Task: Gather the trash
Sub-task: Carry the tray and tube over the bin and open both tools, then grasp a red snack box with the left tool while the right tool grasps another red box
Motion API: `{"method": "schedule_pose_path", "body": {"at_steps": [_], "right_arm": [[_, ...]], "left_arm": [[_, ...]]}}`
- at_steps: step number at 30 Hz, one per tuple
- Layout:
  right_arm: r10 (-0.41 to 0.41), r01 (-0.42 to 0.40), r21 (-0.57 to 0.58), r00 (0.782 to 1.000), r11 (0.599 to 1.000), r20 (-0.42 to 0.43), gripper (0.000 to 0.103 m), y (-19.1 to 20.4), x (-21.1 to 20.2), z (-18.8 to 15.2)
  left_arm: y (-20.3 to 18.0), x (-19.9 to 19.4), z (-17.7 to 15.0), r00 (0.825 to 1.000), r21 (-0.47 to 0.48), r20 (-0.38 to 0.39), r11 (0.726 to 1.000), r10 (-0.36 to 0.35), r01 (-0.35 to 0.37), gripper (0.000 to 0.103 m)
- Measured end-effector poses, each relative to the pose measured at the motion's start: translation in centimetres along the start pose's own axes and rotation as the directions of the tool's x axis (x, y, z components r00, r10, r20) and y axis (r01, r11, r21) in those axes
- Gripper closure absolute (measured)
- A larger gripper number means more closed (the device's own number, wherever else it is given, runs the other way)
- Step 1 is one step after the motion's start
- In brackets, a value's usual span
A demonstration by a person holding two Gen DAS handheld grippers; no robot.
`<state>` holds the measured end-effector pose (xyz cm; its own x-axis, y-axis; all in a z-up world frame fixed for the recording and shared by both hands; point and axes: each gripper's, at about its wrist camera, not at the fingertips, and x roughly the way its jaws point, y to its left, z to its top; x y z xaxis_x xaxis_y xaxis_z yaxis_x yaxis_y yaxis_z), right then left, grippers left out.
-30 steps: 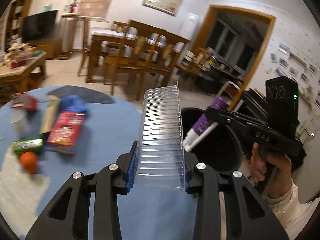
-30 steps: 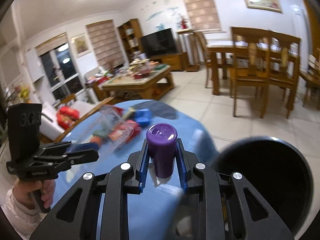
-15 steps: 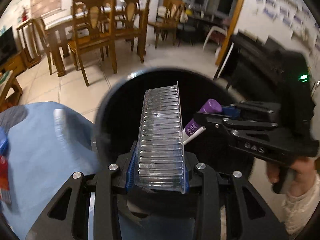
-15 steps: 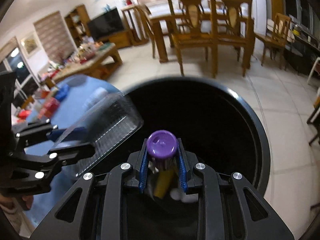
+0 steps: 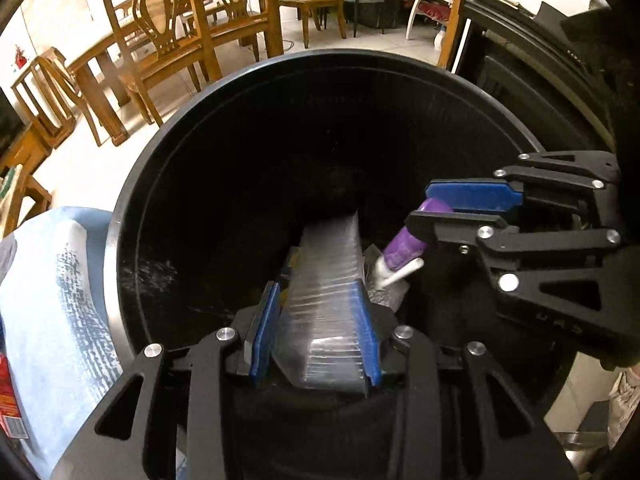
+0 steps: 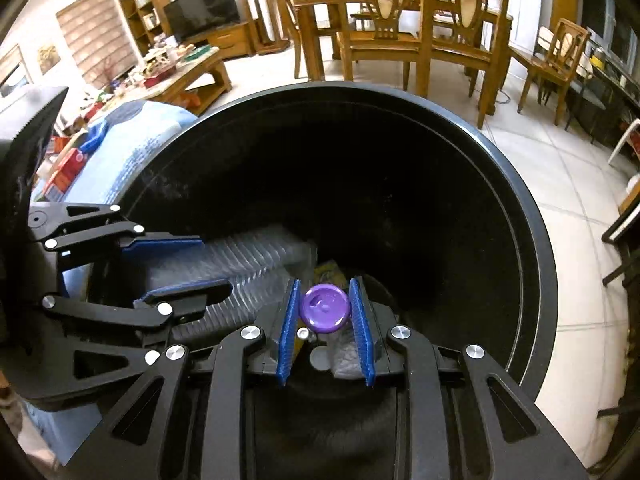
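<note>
Since the earlier frames both grippers have come down from above the blue-clothed table into the mouth of the round black plastic trash bin [image 5: 248, 128], whose smooth dark wall now fills the centre of both views. The left gripper [image 5: 316, 320] carries one clear ribbed plastic tray [image 5: 328, 280] between its blue pads; its jaws have just been opening, a gap shows beside the left pad at lower centre of the left view, and the tray leans against the right pad alone, so the grip reads as released. The tray's far end points down into the bin. The right gripper [image 6: 325, 322] remains clenched on one purple-capped tube [image 6: 325, 307], cap facing the camera at lower centre of the right view; in the left view the same tube hangs at centre right, its silvery body tilted downward over the bin. Crumpled silver and yellow wrappers [image 5: 384, 288] lie at the bin bottom; their count cannot be told. The blue patterned tablecloth [image 5: 52, 280] shows at lower left, touching the bin rim. Several wooden dining chairs [image 6: 424, 28] stand in the upper frame.
</note>
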<state>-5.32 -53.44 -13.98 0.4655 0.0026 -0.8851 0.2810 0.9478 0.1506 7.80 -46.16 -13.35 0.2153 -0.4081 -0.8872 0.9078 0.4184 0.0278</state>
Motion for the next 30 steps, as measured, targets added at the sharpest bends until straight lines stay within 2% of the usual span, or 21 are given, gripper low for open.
{"method": "schedule_pose_path", "body": {"at_steps": [1, 2, 3, 5, 9, 11, 12, 17, 21, 26, 30], "right_arm": [[0.000, 0.000, 0.000, 1.000, 1.000, 0.001, 0.077, 0.1, -0.1, 0.1], [0.003, -0.003, 0.000, 1.000, 1.000, 0.008, 0.073, 0.1, -0.1, 0.2], [0.004, -0.004, 0.000, 1.000, 1.000, 0.013, 0.069, 0.3, -0.3, 0.1], [0.000, -0.001, 0.005, 1.000, 1.000, 0.028, 0.053, 0.4, -0.6, 0.0], [0.004, -0.004, 0.005, 0.997, 1.000, 0.082, 0.043, 1.1, -2.1, -0.1], [0.017, -0.019, 0.013, 0.992, 1.000, 0.123, 0.029, 1.7, -3.1, 0.0], [0.030, -0.033, 0.017, 0.989, 0.999, 0.146, 0.027, 2.1, -3.7, 0.1], [0.122, -0.124, -0.007, 0.964, 0.992, 0.235, 0.026, 5.6, -6.3, 1.2], [0.228, -0.217, -0.071, 0.943, 0.974, 0.244, 0.021, 11.0, -6.8, 2.9], [0.331, -0.304, -0.157, 0.924, 0.940, 0.192, 0.021, 19.5, -5.0, 5.3], [0.374, -0.343, -0.205, 0.917, 0.917, 0.137, 0.021, 26.4, -2.4, 6.9]], "left_arm": [[0.1, -0.4, -0.2, 1.000, 0.008, 0.017, 1.000, -0.005, 0.004, 0.061], [-0.4, -0.9, -0.4, 1.000, 0.014, 0.029, 1.000, -0.001, 0.001, 0.050], [-0.6, -1.3, -0.5, 0.999, 0.021, 0.045, 1.000, 0.009, -0.010, 0.033], [-0.5, -2.7, -1.1, 0.995, 0.034, 0.099, 0.999, 0.034, -0.038, 0.026], [0.3, -5.2, -2.5, 0.986, 0.000, 0.165, 1.000, 0.020, -0.021, 0.026], [1.5, -6.9, -3.6, 0.978, -0.044, 0.210, 0.999, 0.004, 0.005, 0.023], [2.3, -7.9, -4.4, 0.971, -0.071, 0.241, 0.997, 0.009, 0.009, 0.020], [6.4, -13.0, -8.3, 0.928, -0.206, 0.369, 0.978, 0.061, 0.018, 0.020], [11.3, -16.5, -11.8, 0.891, -0.330, 0.417, 0.943, 0.179, -0.035, 0.020], [17.0, -18.6, -15.6, 0.874, -0.450, 0.398, 0.890, 0.278, -0.078, 0.017], [21.1, -20.3, -18.9, 0.856, -0.522, 0.371, 0.843, 0.360, -0.128, 0.017]]}}
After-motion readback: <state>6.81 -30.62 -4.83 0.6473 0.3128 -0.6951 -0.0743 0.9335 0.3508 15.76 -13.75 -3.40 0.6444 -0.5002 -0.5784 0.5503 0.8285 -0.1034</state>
